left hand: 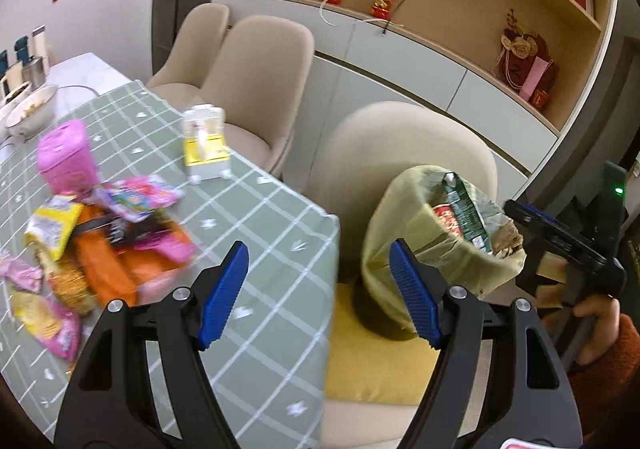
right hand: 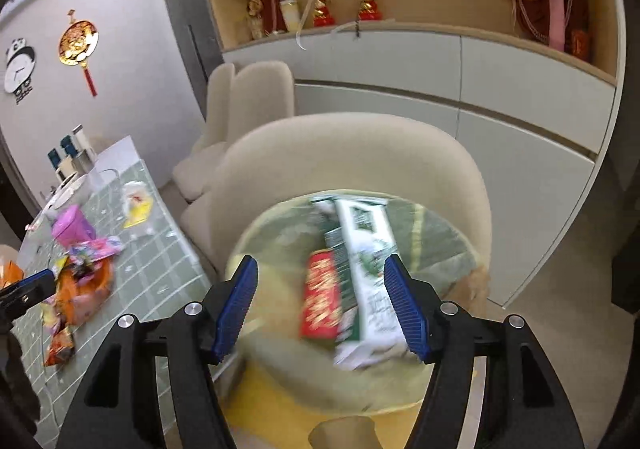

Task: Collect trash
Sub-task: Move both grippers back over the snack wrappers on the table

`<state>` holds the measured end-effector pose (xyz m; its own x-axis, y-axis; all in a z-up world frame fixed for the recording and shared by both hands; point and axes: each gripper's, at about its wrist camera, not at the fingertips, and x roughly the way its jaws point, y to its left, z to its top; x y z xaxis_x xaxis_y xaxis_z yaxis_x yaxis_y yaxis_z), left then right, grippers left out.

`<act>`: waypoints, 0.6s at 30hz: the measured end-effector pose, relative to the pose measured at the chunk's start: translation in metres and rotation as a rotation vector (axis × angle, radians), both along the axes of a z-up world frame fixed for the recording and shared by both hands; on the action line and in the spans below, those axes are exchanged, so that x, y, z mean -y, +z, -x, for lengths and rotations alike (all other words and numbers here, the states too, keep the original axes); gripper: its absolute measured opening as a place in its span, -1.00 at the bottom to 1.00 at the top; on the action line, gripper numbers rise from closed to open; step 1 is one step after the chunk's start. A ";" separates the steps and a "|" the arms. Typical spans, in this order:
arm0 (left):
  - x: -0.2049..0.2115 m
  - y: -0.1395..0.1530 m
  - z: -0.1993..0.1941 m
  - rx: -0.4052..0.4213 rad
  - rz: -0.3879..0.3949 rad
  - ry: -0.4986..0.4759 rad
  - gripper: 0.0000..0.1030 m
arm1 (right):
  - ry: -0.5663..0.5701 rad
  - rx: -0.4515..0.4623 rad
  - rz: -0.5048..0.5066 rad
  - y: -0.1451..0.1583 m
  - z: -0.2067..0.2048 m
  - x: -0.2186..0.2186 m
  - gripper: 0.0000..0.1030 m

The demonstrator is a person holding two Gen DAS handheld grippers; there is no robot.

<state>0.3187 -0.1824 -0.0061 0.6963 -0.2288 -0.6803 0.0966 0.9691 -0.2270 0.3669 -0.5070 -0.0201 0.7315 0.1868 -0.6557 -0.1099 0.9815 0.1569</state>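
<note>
**Both grippers empty, one over the bin, one at the desk edge**

The right gripper (right hand: 320,305) hovers above the bin (right hand: 276,329), a container lined with a pale green bag on the cushion of a cream chair (right hand: 340,153). Its jaws stand wide with nothing pressed between them. Below, inside the bag, lie a red packet (right hand: 320,301) and a green-and-white wrapper (right hand: 360,249), both blurred.

Over on the left, the left gripper (left hand: 320,293) is spread open too and holds nothing. It points at the near corner of the desk (left hand: 260,269), with its green checked cloth. The remaining trash, a heap of snack wrappers (left hand: 100,245) in orange, yellow and pink, lies on the desk to the left of this gripper, just beside its left finger. A pink tub (left hand: 66,157) stands at the far side of the heap. The bin sits right of the desk, apart from the heap.
</note>
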 end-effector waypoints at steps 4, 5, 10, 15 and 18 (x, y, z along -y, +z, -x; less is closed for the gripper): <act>-0.042 0.001 0.026 0.034 -0.023 0.023 0.34 | 0.031 0.008 0.068 0.013 0.037 -0.044 0.20; -0.058 0.000 0.035 0.037 -0.020 0.037 0.34 | 0.036 0.014 0.071 0.016 0.047 -0.054 0.20; -0.127 -0.009 0.075 0.046 -0.040 0.115 0.34 | 0.038 0.027 0.065 0.022 0.087 -0.114 0.20; -0.211 -0.025 0.114 0.033 -0.060 0.219 0.34 | 0.074 0.004 0.029 0.014 0.119 -0.168 0.17; -0.257 -0.036 0.128 0.003 -0.041 0.248 0.34 | 0.082 -0.003 0.014 0.010 0.136 -0.197 0.15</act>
